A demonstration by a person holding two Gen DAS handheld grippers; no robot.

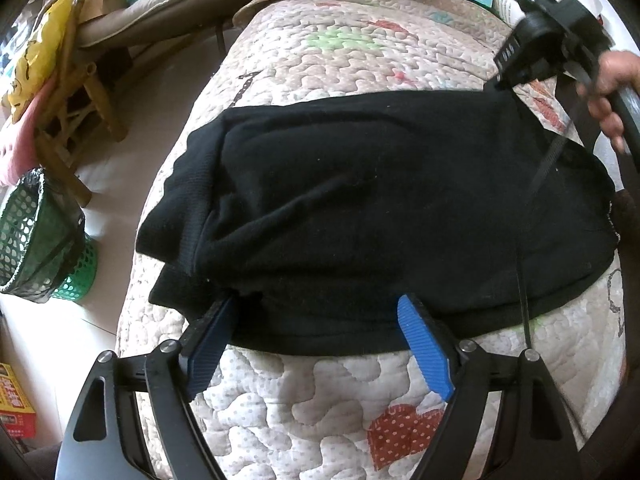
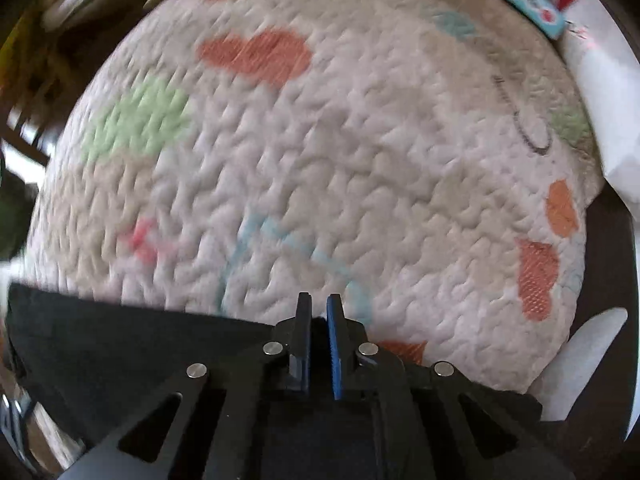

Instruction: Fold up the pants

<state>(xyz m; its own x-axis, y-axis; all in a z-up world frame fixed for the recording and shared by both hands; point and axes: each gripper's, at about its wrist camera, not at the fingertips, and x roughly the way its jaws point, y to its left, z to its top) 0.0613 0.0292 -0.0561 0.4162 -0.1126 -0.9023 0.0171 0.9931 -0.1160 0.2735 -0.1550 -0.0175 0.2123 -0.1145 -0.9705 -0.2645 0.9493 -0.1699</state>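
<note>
On the quilted bed [image 1: 320,380] lie folded black pants [image 1: 360,208]; left gripper [image 1: 320,320] gapes wide at their near hem, right gripper [image 2: 319,304] pinches their far edge.

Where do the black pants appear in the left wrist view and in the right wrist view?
Left wrist view: the pants fill the middle, lying across the quilt, just ahead of the open left gripper.
Right wrist view: the pants show at the lower left, beside the right gripper.
Shared landmark: the quilt's green patch.
</note>
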